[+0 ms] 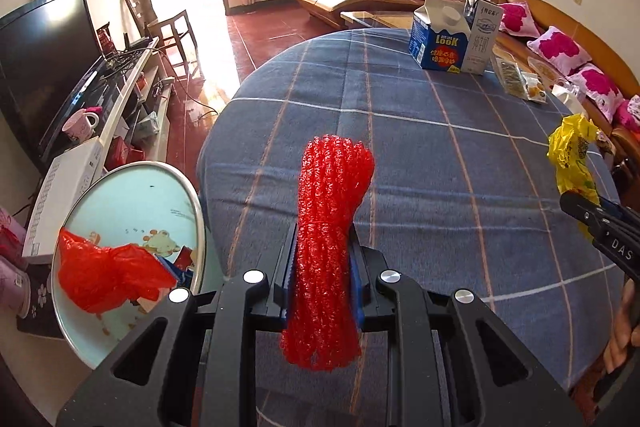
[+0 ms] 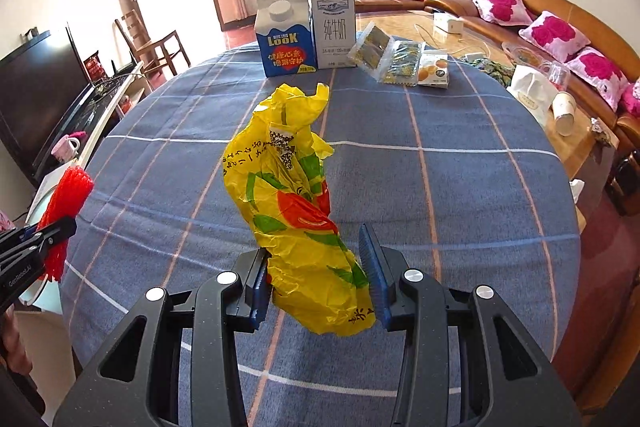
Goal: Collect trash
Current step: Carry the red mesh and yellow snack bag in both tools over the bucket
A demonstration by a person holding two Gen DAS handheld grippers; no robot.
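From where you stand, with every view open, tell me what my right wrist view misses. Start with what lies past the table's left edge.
Observer: A round basin sits beside the table, with a red plastic bag in it.
Operator: Report the left tongs' grip.
Observer: The left tongs are shut on the red mesh net, squeezed mid-length, with ends sticking out both ways.
Operator: Say what else the basin holds.
Observer: A red and blue packet shows beside that bag; I cannot read it.
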